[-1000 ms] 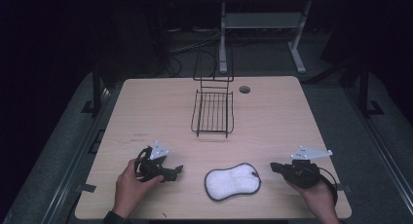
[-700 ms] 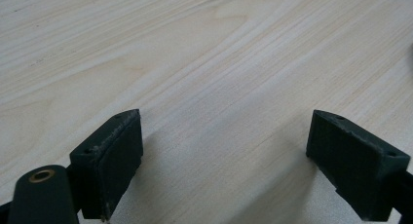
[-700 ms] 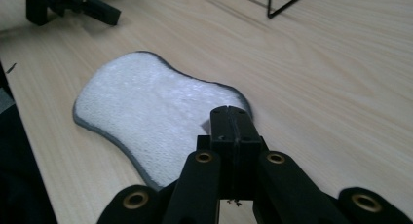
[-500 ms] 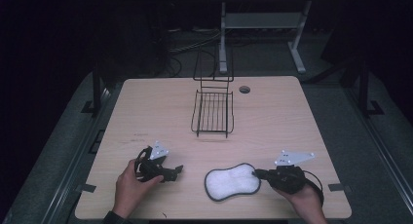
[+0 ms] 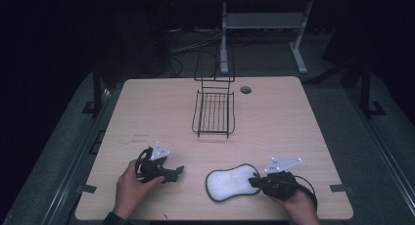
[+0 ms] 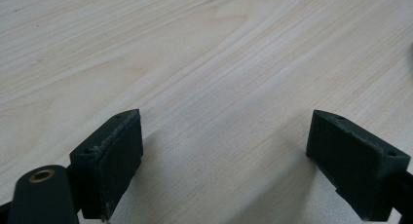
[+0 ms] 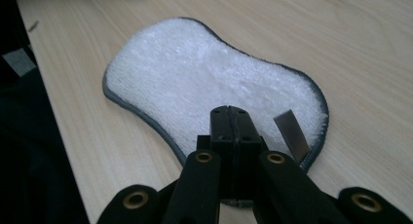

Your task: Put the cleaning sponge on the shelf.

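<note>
Wooden table (image 5: 293, 132), mostly bare, wide free room across the left, the far corners and the right. Wire basket (image 5: 214, 113) at centre-far with its tall wire back on the far side, nothing inside. White fluffy pad with grey rim (image 5: 231, 182) lies flat near the near edge, right of centre. Right gripper (image 5: 255, 181) jaws clenched together, tips over the pad's right end, a grey tab (image 7: 291, 132) just beside them. Left gripper (image 5: 177, 172) near-left, jaws released wide over bare wood, well apart from the pad.
</note>
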A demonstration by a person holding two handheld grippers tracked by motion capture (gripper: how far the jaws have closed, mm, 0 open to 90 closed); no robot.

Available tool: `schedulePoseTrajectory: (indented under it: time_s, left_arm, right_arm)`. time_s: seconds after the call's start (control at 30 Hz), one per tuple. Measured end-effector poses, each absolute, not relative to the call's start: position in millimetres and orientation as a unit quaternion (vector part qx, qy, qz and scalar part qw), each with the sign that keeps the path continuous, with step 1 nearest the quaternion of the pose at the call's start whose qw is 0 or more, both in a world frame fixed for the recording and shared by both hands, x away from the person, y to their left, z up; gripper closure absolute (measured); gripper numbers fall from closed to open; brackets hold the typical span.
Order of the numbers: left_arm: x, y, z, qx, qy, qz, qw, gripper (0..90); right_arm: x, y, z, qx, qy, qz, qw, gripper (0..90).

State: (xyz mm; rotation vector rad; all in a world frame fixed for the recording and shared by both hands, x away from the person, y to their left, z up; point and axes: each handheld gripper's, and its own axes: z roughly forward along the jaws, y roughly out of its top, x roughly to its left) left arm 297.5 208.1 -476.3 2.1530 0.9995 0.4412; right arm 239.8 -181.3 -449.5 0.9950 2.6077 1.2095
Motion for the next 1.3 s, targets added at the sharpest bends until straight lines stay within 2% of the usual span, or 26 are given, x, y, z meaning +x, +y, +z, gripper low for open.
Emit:
schedulePoseTrajectory:
  time_s: [0.93,1.3]
  left_arm:
    - [298,208,-476,0.833,0.387,0.17,0.356,12.5]
    - [298,208,-476,0.833,0.387,0.17,0.356,12.5]
  right_arm:
    - [276,-193,-456,0.356,0.852,0.374,0.084,90.0]
    - [300,-210,-456,0.393,0.836,0.363,0.12,90.0]
